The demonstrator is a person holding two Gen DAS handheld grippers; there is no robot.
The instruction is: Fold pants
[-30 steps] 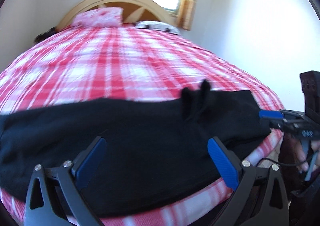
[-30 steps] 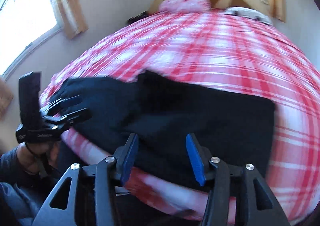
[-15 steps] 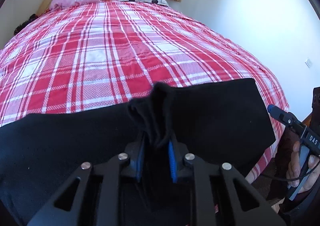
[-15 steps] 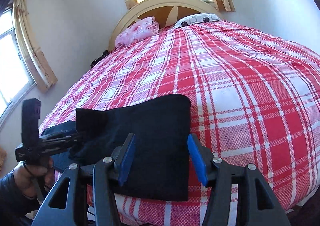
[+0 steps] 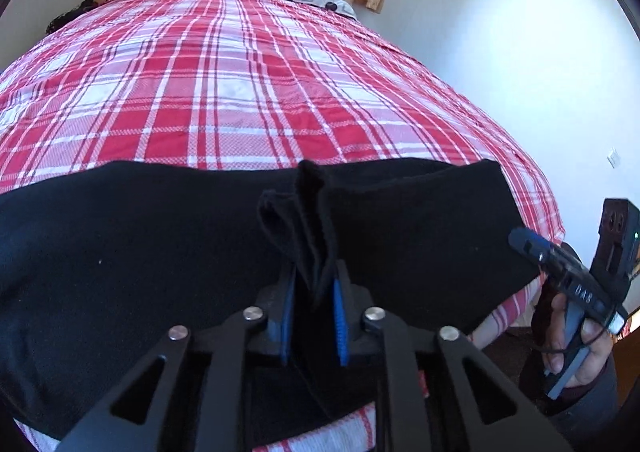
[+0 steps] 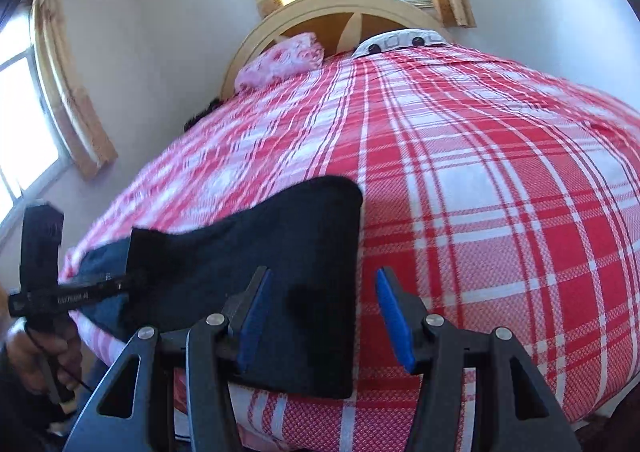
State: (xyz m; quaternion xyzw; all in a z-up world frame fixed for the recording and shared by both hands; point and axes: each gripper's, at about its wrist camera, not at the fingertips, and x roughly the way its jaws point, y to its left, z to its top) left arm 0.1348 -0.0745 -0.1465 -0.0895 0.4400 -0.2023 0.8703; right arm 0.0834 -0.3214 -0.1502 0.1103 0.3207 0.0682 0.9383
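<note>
Left wrist view: black pants (image 5: 160, 252) spread across the near edge of the red plaid bedspread (image 5: 240, 91), lying crosswise just ahead of the tongs. Left gripper (image 5: 312, 316) clamped on a pinched-up ridge of the black cloth, blue pads pressing from both sides, jaws easing slightly wider yet with the bunch standing up between them. Off to the right of these tongs, right gripper (image 5: 524, 242) held in a hand (image 5: 576, 336), hovering at the far end of the pants. Right wrist view: same gripper (image 6: 320, 312) standing apart, nothing pressed between the blue pads; square end of the pants (image 6: 280, 272) directly under and between them, its straight edge nearer the right pad. To the left, the other gripper (image 6: 132, 286) at the dark cloth. Step in hand, by judgement: taking hold for a fold, one side gripped, the other not yet. Next move likely calls for lowering and closing on the pants' end, then lifting both holds together, evenly, to avoid dragging the layers apart.
</note>
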